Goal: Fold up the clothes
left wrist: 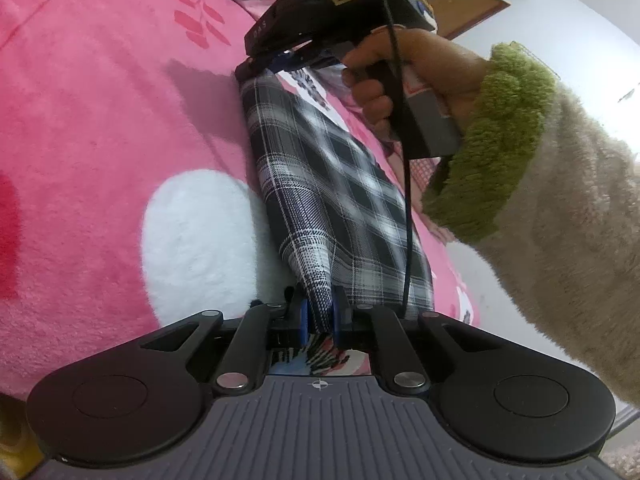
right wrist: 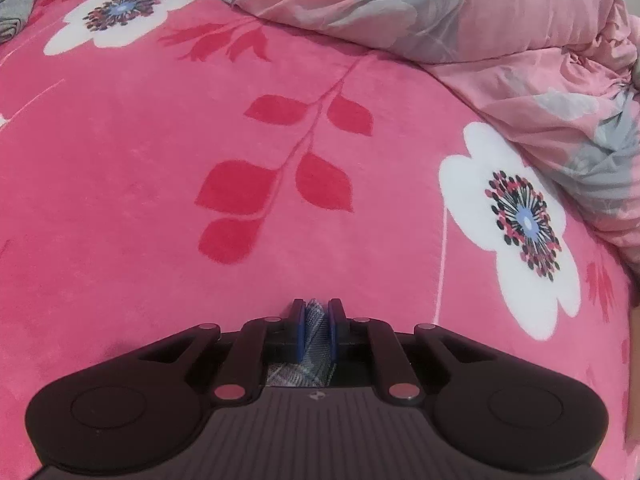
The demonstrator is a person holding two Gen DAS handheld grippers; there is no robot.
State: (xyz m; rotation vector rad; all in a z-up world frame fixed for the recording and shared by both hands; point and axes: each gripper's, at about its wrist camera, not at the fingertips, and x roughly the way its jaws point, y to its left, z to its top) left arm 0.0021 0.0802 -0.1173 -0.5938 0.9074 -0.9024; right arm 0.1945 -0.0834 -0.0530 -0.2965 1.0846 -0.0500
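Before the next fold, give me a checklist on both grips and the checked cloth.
1. Left gripper pinches the near end of the black-and-white checked cloth: ok.
2. Right gripper pinches the far end: ok.
3. Cloth runs between the grippers without sagging: ok.
4. Pink fleece blanket with white flowers bare ahead of the right gripper: ok.
5. Black cable off the cloth: cannot tell.
6. Cloth edges aligned: cannot tell.

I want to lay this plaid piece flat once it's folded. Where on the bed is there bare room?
Free: the pink blanket between the plaid garment and the bunched quilt. Crowded: under the right gripper and right hand, and the quilt side.
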